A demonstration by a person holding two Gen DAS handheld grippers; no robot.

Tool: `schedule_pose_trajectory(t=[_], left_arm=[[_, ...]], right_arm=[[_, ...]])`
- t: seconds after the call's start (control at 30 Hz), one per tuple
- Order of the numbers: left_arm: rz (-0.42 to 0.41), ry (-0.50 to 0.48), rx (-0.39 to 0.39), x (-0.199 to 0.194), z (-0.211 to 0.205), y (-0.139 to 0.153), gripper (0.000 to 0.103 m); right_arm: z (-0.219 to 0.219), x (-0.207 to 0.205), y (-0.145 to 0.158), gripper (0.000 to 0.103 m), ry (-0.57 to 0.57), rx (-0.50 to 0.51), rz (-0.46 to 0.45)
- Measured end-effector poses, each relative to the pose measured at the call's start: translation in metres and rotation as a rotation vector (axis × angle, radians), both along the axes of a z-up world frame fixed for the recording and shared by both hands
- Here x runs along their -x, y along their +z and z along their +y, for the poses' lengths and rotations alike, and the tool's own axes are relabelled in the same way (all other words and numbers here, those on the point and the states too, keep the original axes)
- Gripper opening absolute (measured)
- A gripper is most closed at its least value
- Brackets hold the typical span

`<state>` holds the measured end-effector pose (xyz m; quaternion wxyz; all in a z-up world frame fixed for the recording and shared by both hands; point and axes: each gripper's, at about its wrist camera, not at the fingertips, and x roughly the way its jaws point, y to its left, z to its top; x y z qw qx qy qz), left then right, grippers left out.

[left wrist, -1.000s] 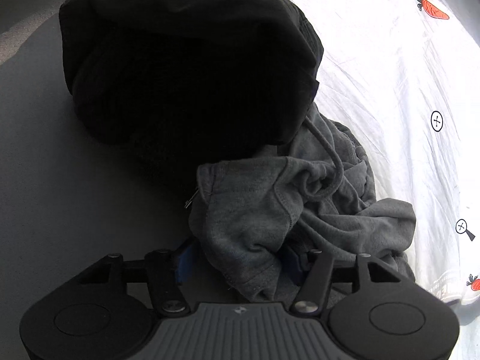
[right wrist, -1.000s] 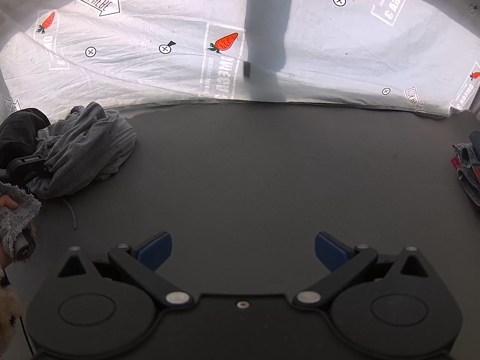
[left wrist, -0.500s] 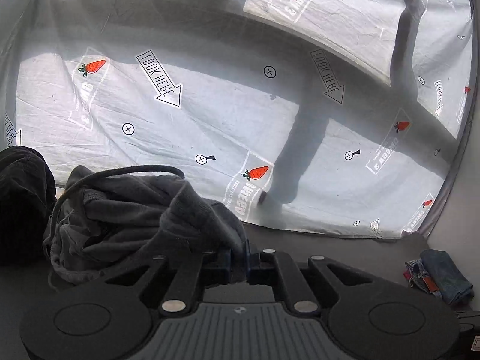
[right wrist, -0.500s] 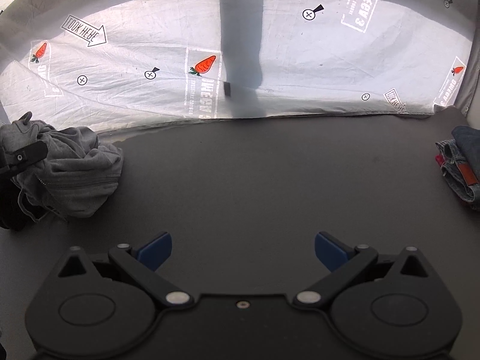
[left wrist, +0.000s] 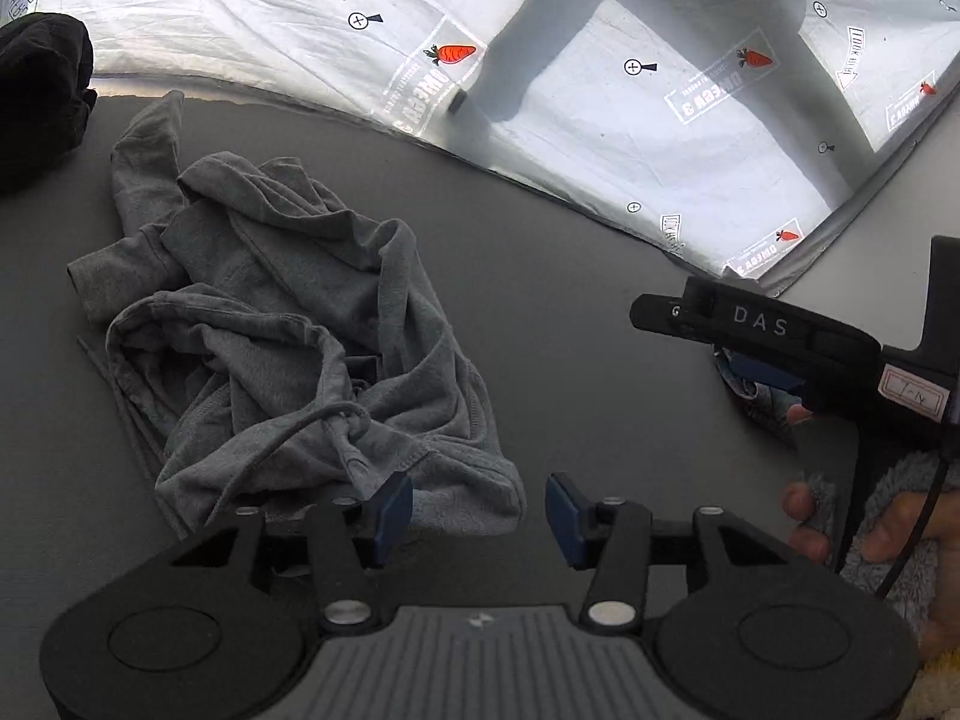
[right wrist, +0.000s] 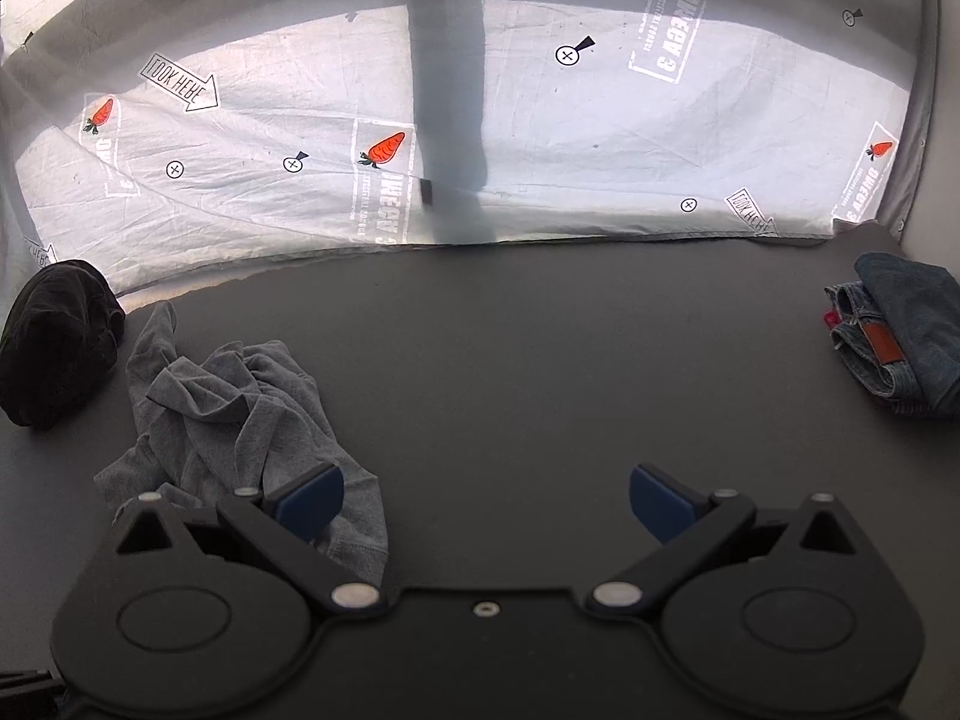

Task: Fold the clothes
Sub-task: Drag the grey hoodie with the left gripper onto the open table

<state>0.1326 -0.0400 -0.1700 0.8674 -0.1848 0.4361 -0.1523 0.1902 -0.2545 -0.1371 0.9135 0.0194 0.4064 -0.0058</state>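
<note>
A crumpled grey hoodie (left wrist: 282, 336) with a drawstring lies in a heap on the dark grey table (left wrist: 570, 324). It also shows at the left of the right wrist view (right wrist: 240, 420). My left gripper (left wrist: 479, 513) is open and empty, right at the near edge of the hoodie. My right gripper (right wrist: 486, 501) is open and empty, with its left finger over the hoodie's near edge. The right gripper also shows from the side in the left wrist view (left wrist: 768, 336), held by a hand.
A black garment (right wrist: 57, 342) is bunched at the table's far left. Folded blue jeans (right wrist: 900, 342) lie at the far right. A white sheet (right wrist: 540, 120) printed with carrots and arrows hangs behind the table's far edge.
My left gripper was shut on the grey hoodie half a second ago and carried it rightward off the black garment; now it is open and the hoodie lies on the table.
</note>
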Motion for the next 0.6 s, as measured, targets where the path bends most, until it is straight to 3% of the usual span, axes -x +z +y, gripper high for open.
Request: schedule_pose_trajectory(t=[0.17,0.23,0.4,0.47,0.6], left_arm=[[-0.038,0.158,-0.048,-0.007,0.036,0.004,0.062],[-0.013,0.228,-0.069,-0.007,0.054,0.003,0.062],[0.024,0.304,-0.095,-0.006,0.078,-0.004,0.062],[0.03,0.318,-0.106,-0.002,0.085,-0.006,0.062],[0.046,0.353,-0.114,-0.002,0.097,-0.013,0.062]], right_arm=[[0.043,0.014,0.001,0.103,0.184,-0.009,0.015],[0.063,0.018,0.0,0.101,0.273,0.005,0.018],[0.116,0.032,-0.029,0.081,0.508,0.056,0.048],[0.136,0.032,-0.046,0.079,0.6,0.066,0.091],[0.175,0.021,-0.083,0.068,0.681,0.136,0.165]])
